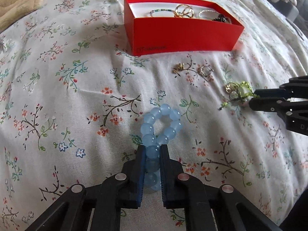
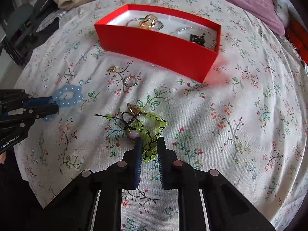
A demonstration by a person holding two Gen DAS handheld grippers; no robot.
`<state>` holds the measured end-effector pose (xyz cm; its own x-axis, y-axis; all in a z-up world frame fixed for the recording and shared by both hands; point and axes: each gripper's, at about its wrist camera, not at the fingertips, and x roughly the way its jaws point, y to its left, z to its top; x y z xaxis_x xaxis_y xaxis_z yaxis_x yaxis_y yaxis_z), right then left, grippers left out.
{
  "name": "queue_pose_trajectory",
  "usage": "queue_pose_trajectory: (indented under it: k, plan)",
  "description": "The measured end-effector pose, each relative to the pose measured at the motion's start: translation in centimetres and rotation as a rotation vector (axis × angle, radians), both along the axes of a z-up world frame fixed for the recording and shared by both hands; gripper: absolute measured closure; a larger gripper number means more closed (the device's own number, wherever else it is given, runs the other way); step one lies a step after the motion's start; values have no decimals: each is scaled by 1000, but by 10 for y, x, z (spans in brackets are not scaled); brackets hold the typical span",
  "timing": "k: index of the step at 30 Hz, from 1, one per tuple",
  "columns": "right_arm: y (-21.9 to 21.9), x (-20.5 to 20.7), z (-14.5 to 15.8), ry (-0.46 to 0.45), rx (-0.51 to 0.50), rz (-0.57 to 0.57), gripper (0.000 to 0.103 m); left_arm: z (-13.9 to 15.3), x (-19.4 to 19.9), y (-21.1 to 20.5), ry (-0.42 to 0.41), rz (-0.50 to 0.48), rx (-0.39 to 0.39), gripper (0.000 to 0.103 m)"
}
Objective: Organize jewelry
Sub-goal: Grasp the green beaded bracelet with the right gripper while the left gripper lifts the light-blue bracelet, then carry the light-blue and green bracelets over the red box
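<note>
Blue bracelet (image 1: 160, 123): translucent round beads, loop pinched between left tongs (image 1: 152, 150).

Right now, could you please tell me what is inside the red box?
The red box holds gold rings, a green beaded strand, a silvery bracelet and dark beads. Its near wall hides the floor closest to the cameras.

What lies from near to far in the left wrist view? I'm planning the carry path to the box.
Left gripper → blue bead bracelet → small gold piece → red box, with jewelry already inside.
</note>
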<state>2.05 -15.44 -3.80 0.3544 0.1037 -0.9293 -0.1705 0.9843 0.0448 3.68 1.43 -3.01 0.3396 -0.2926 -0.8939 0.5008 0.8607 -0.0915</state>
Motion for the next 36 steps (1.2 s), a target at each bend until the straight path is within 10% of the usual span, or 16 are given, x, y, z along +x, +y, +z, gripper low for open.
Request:
queue_pose_trajectory:
  k: [36]
  plan:
    - [-46, 37, 115, -253, 179, -149, 87, 95, 61, -29, -134, 128, -260, 95]
